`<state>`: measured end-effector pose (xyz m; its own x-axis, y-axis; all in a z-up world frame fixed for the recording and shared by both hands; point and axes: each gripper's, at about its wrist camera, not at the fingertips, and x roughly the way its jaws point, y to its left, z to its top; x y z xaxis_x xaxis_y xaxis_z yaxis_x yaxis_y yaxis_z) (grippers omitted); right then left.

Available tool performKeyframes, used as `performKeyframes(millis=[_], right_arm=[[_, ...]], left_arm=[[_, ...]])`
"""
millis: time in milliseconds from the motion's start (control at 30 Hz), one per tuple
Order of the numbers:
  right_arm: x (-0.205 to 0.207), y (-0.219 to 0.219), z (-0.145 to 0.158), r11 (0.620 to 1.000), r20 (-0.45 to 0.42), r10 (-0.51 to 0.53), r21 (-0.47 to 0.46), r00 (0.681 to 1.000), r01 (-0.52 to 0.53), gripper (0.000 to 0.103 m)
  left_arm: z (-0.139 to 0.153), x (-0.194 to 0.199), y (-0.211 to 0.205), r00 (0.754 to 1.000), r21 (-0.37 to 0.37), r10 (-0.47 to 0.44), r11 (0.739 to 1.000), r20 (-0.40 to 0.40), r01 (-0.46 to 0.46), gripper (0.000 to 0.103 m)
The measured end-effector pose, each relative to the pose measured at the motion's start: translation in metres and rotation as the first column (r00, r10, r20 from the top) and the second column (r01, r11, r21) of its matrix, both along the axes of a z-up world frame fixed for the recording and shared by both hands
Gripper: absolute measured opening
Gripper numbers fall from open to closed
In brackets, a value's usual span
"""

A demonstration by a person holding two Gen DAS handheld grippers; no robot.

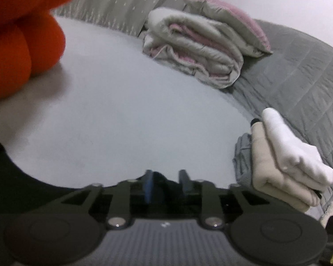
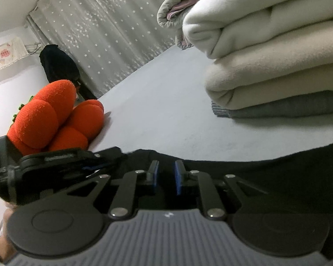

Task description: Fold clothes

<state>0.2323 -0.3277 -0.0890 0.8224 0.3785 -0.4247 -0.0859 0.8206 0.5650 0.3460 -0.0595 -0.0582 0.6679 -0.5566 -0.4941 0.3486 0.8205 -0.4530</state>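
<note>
**Black garment at the near edge of the bed, both grippers low over it**

A black garment point(image 2: 266, 177) lies flat along the near edge of the pale grey bed sheet point(image 2: 166, 115), spreading under both grippers. The right gripper point(image 2: 165, 180) sits over it with its blue-padded jaws narrowly apart; whether cloth is caught between them cannot be told. The left gripper point(image 1: 166, 185) has a somewhat wider gap between its jaws, dark cloth lying beneath, no pinch visible. To the right stands a stack of folded clothes point(image 2: 277, 66): white on top, cream below, grey at the bottom. Farther back rests a folded grey-and-pink quilt point(image 1: 195, 51) beside a grey quilted cover point(image 1: 299, 77). An orange plush toy point(image 2: 53, 119) sits left, before a star-patterned curtain point(image 2: 104, 33).
</note>
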Motion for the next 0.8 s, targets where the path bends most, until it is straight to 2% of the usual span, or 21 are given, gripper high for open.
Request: performKeyframes(millis=[133, 233, 300, 433, 467, 533, 600, 800], right_arm=[[0.000, 0.003, 0.001, 1.000, 0.002, 0.001, -0.010, 1.000, -0.001, 0.017], [0.001, 0.005, 0.002, 1.000, 0.004, 0.003, -0.011, 1.000, -0.003, 0.019], [0.002, 0.005, 0.001, 1.000, 0.005, 0.001, -0.007, 1.000, 0.000, 0.019], [0.002, 0.004, 0.001, 1.000, 0.006, -0.003, 0.000, 1.000, 0.003, 0.021], [0.002, 0.004, 0.002, 1.000, 0.008, -0.005, -0.002, 1.000, 0.005, 0.024], [0.001, 0.006, 0.006, 1.000, 0.013, -0.012, -0.027, 1.000, 0.012, 0.029], [-0.002, 0.008, 0.012, 0.998, 0.026, -0.022, -0.066, 0.999, 0.024, 0.035], [-0.011, 0.012, 0.021, 0.996, -0.023, -0.044, -0.075, 0.999, 0.042, 0.036]], left_arm=[[-0.001, -0.023, 0.001, 0.996, -0.021, -0.091, 0.996, 0.018, 0.091, 0.030], [-0.012, -0.034, -0.007, 0.986, 0.008, -0.166, 0.986, 0.009, 0.166, 0.030], [-0.020, -0.037, -0.012, 0.986, 0.040, -0.169, 0.985, 0.000, 0.169, 0.028], [-0.015, -0.033, -0.005, 0.999, 0.069, -0.052, 0.996, 0.018, 0.050, 0.027], [-0.013, -0.034, -0.001, 1.000, 0.070, -0.025, 0.997, 0.015, 0.024, 0.027], [-0.004, -0.041, 0.007, 1.000, 0.056, -0.001, 0.998, 0.001, 0.000, 0.030], [0.006, -0.052, 0.014, 1.000, 0.061, 0.016, 0.998, 0.008, -0.016, 0.041], [0.031, -0.092, 0.024, 0.999, 0.128, 0.023, 0.991, 0.046, -0.029, 0.050]])
